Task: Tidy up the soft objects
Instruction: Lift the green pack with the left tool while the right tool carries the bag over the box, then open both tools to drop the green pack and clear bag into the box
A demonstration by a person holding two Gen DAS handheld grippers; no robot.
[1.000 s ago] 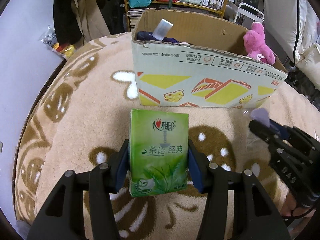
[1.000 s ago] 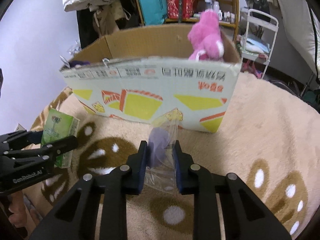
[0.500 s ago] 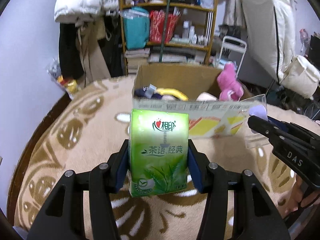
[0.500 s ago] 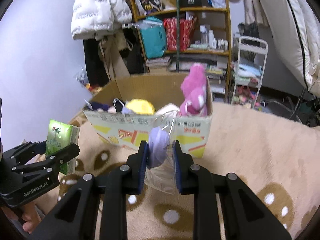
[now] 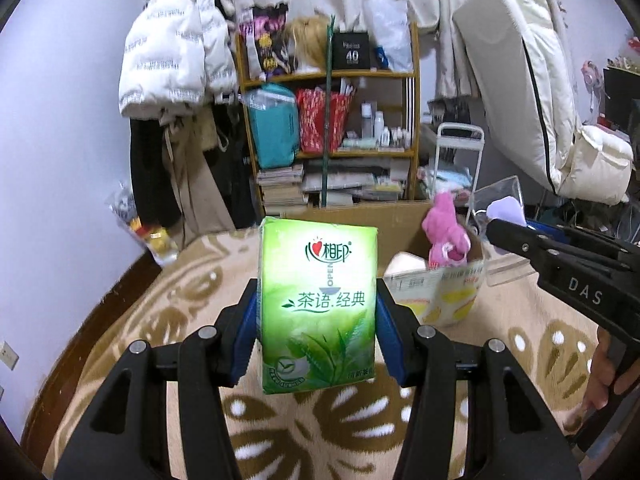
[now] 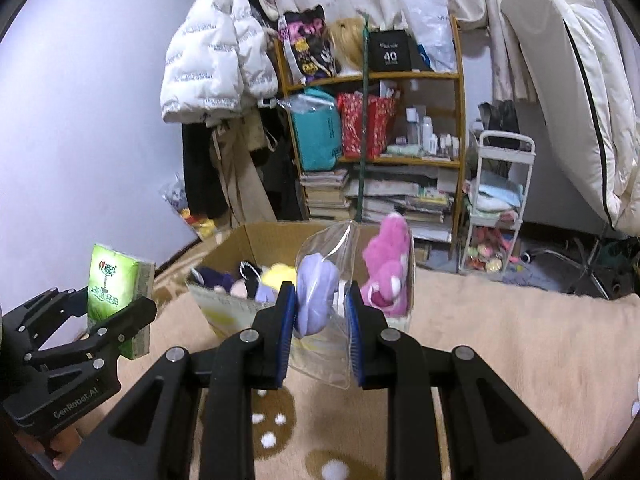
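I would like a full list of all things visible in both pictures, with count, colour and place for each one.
tissue pack: 1, green, clamped in the left hand-held gripper, off the rug
clear bag: 1, transparent with a lilac soft item inside, clamped in the right hand-held gripper
box: 1, brown cardboard, printed front, open, on the rug
pink plush: 1, pink, at the box's right end
other soft items: several, purple, yellow, black, in the box
rug: 1, beige with brown pattern, under the box
shelf: 1, wooden, behind the box, full of bags and books
jacket: 1, white, hanging left of the shelf
cart: 1, white, right of the shelf
left hand-held gripper: 1, black, blue pads
right hand-held gripper: 1, black, blue pads
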